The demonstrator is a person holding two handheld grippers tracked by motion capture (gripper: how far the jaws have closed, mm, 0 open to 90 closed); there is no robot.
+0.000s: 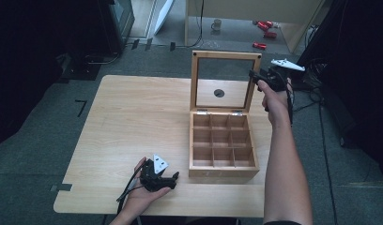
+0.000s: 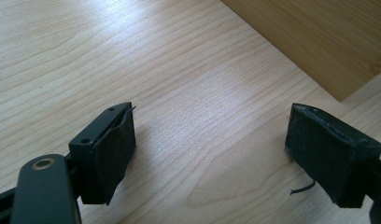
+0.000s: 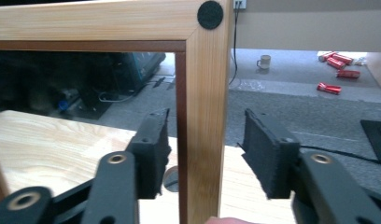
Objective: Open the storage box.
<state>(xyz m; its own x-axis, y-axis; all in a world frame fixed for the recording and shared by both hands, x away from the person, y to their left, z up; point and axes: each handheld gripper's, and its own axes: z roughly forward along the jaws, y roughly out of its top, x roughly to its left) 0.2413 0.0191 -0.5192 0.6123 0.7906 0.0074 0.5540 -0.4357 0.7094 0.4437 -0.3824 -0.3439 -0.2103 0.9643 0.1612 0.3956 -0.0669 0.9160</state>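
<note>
A wooden box (image 1: 222,171) with several empty compartments stands on the table (image 1: 133,122), its glass lid (image 1: 225,55) raised upright. My right gripper (image 1: 255,75) is at the lid's right edge near the top. In the right gripper view it (image 3: 205,121) is open, its jaws straddling the lid frame (image 3: 205,70) with a gap at the right pad (image 3: 265,149). My left gripper (image 1: 174,179) rests low by the table's front edge, just left of the box's front corner. It (image 2: 212,126) is open with only bare table between its pads, and the box wall (image 2: 319,37) lies beyond.
A round hole (image 1: 219,93) in the tabletop shows through the glass. On the floor beyond the table lie red cans (image 1: 262,45) and a mug (image 1: 217,24). Dark equipment (image 1: 110,23) stands at the far left. A black pad (image 3: 210,15) marks the lid's corner.
</note>
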